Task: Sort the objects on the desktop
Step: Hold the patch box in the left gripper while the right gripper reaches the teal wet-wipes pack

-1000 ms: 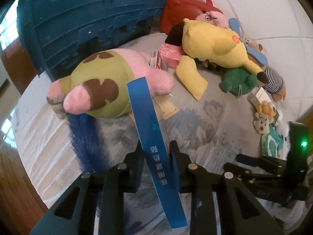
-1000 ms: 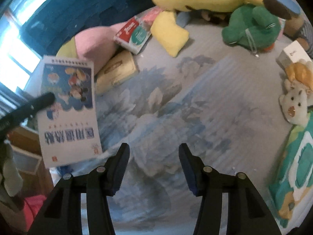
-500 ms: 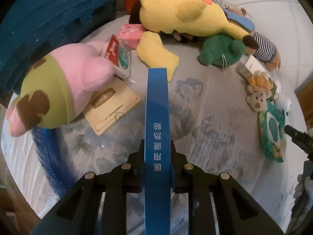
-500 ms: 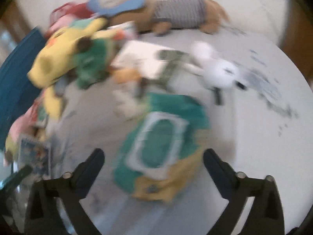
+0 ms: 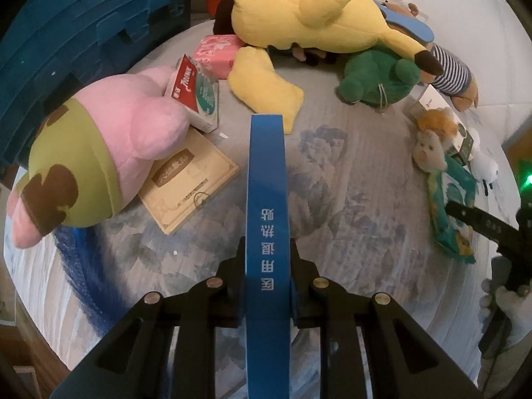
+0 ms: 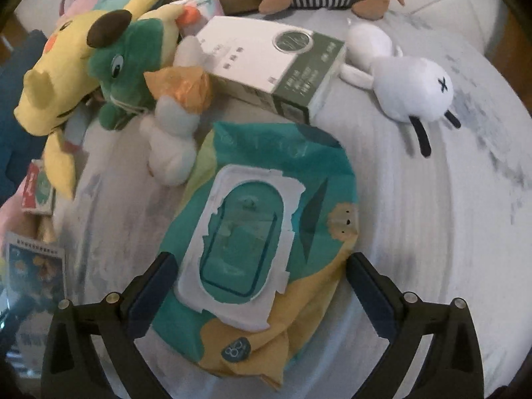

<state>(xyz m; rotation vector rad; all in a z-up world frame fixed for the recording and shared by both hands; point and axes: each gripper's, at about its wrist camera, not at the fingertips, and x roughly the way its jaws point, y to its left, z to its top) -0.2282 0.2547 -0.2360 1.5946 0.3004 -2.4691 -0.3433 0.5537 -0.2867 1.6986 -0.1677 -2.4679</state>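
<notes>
- Looking through the left wrist view: the left gripper [image 5: 267,259] is clamping a thin blue box [image 5: 267,219] edge-on, its jaws drawn in tight against the two flat faces; the box is standing upright between them and running forward past the fingertips, white characters printed along its narrow glossy edge.
- Beyond the box, a pale blue-patterned cloth [image 5: 349,199] is covering the table, its weave showing fine ribs.
- A soft pink plush [image 5: 109,139] with a green-and-brown band is lying at left, partly over a flat tan card packet [image 5: 189,183]; a red-and-white carton [image 5: 196,93] is leaning against it.
- A large yellow plush [image 5: 309,10] and a rounded green plush [image 5: 375,79] are lying at the far side; a dark blue slatted crate [image 5: 83,26] is standing at upper left.
- At right, the right gripper's black finger is reaching over the teal wipes pack [image 5: 452,206].
- Turning to the right wrist view: the right gripper [image 6: 262,296] is standing fully spread, its pads on either side of the teal wipes pack [image 6: 266,232] and not pressing on it.
- The pack is a crinkled soft plastic pouch with a white-framed oval flap, lying flat on the cloth.
- Just behind it, a rigid white-and-green carton [image 6: 276,63] is resting; a smooth white plush [image 6: 409,86] is lying to its right, and a small cream plush with orange hair [image 6: 176,123] to its left.
</notes>
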